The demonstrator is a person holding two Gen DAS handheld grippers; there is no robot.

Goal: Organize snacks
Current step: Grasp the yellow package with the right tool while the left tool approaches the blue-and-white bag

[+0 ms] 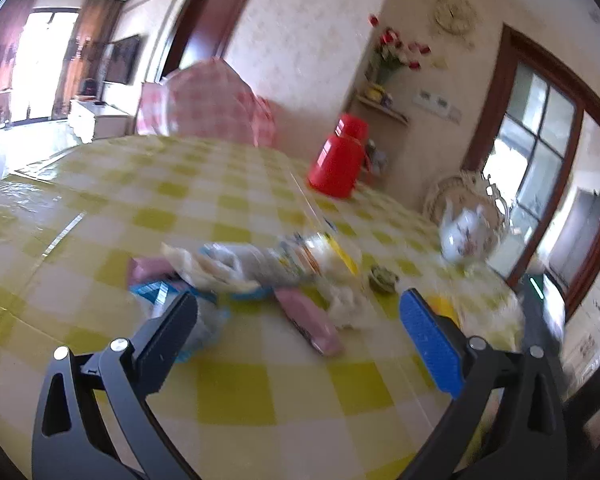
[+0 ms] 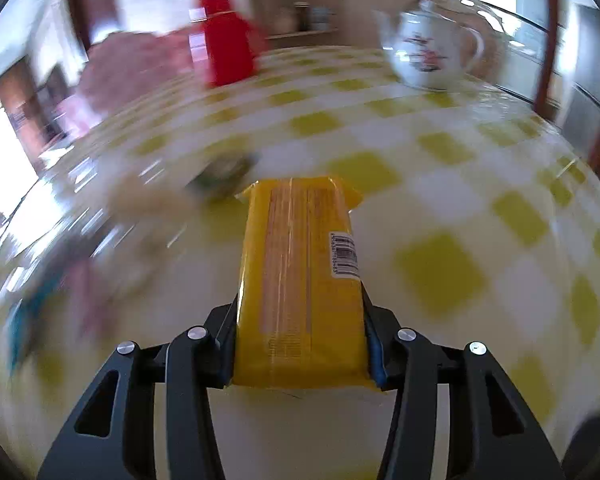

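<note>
Right gripper [image 2: 300, 308] has its fingers closed on a yellow packet [image 2: 300, 276], gripped at both long sides near the near end; the packet points straight forward, a barcode label on its right edge, its far end out over the desk [image 2: 440, 168]. Whether the packet's far end touches the cloth cannot be told. Desk is covered in a yellow-and-white checked cloth under a glossy clear sheet. Left gripper [image 1: 298, 316] holds nothing, fingers spread wide; the right finger [image 1: 430, 344] shows a blue ribbed pad. Between and just beyond the left fingers lies a loose heap of snacks [image 1: 252, 268]: crumpled white and blue wrappers, a clear bag with printed packs inside, a pink packet [image 1: 310, 322] nearest the gripper and tilted, another pink one [image 1: 148, 270] at the heap's left edge, a blue piece underneath. Details of the heap are blurred. A small green round object [image 1: 384, 278] sits just right of the heap; the right wrist view shows it as a smear just left of the yellow packet's far end. A red flask [image 1: 338, 160] stands upright toward the far side of the desk. A white flowered teapot [image 1: 466, 236] stands well right of it, near the desk's edge, with a pale round tray [image 1: 440, 196] upright behind it. A pink checked cover [image 1: 208, 100] sits beyond the far edge.
</note>
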